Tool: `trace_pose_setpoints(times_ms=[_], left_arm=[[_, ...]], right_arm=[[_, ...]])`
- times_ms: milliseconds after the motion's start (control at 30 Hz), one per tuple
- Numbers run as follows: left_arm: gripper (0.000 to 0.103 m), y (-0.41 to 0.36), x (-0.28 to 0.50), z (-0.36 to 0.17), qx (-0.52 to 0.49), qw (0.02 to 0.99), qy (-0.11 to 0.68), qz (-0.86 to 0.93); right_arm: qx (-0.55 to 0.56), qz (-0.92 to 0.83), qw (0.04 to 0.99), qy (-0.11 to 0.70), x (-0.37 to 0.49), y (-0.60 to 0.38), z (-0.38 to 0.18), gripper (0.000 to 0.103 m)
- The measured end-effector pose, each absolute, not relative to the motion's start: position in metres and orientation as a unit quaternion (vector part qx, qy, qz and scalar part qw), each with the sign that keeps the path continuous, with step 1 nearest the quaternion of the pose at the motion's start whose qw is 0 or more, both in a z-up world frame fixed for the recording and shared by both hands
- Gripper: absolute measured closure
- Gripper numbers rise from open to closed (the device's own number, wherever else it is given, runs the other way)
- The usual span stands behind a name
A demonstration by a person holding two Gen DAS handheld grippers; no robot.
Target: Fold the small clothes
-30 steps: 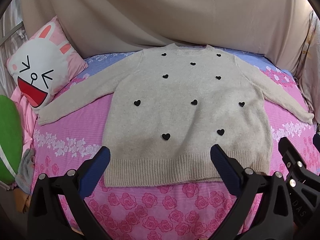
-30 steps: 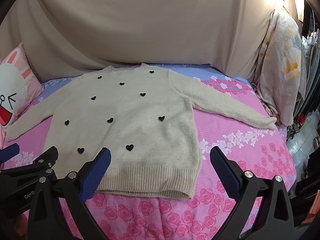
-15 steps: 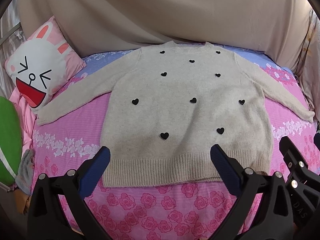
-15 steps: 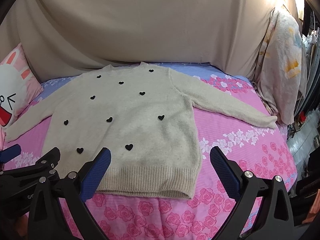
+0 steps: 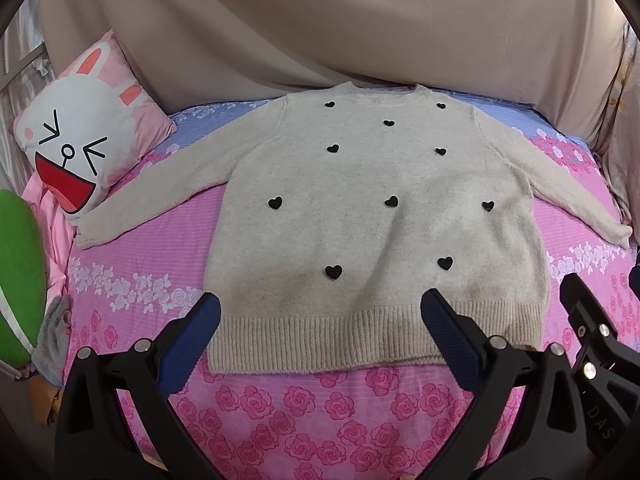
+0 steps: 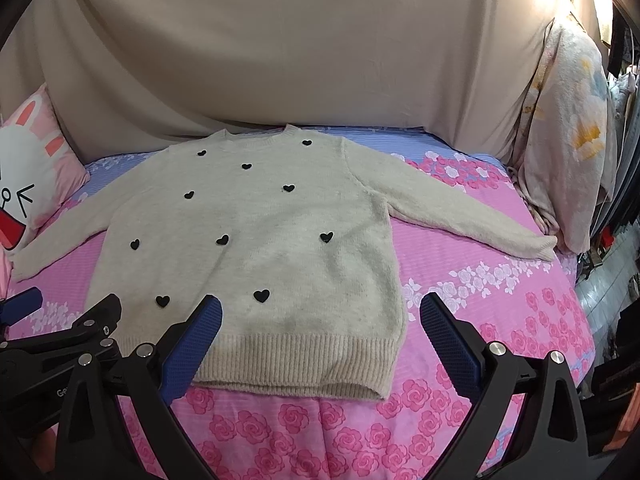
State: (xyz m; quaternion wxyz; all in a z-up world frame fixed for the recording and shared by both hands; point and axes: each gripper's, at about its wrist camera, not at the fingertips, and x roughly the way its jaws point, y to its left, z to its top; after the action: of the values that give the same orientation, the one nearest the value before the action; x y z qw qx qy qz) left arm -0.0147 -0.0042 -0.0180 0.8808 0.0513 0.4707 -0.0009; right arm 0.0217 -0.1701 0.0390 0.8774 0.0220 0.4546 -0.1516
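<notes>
Step in hand: approach, before the first fold; garment laid flat, nothing gripped.

The bed with the pink rose-print cover [image 5: 320, 408] carries the beige knitted sweater with black hearts [image 5: 376, 216], spread front up, collar toward the draped beige backdrop cloth [image 5: 320, 20], both sleeves angled outward, ribbed hem nearest you. No fold is made yet. Your left gripper [image 5: 320, 312] hovers over the hem, jaws spread, holding nothing. Your right gripper [image 6: 320, 312] hovers over the hem's right corner, jaws likewise spread and empty. The next move probably calls for pinching a sleeve cuff [image 6: 536, 246] or side edge and carrying it across the body; grip the knit only, not the cover beneath. The white rabbit-face cushion [image 5: 80, 152] lies just beside the left cuff.
</notes>
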Motion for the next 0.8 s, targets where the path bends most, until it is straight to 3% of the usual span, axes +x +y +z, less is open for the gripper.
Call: trace_pose_setpoints(times_ms=[800], left_arm=[[0.005,-0.0015,-0.0125,-0.0185,0.050,0.878,0.475,-0.003]], right_arm=[[0.021,-0.154,0.874,0.460,0.0270,-0.1684,0.0364,0.005]])
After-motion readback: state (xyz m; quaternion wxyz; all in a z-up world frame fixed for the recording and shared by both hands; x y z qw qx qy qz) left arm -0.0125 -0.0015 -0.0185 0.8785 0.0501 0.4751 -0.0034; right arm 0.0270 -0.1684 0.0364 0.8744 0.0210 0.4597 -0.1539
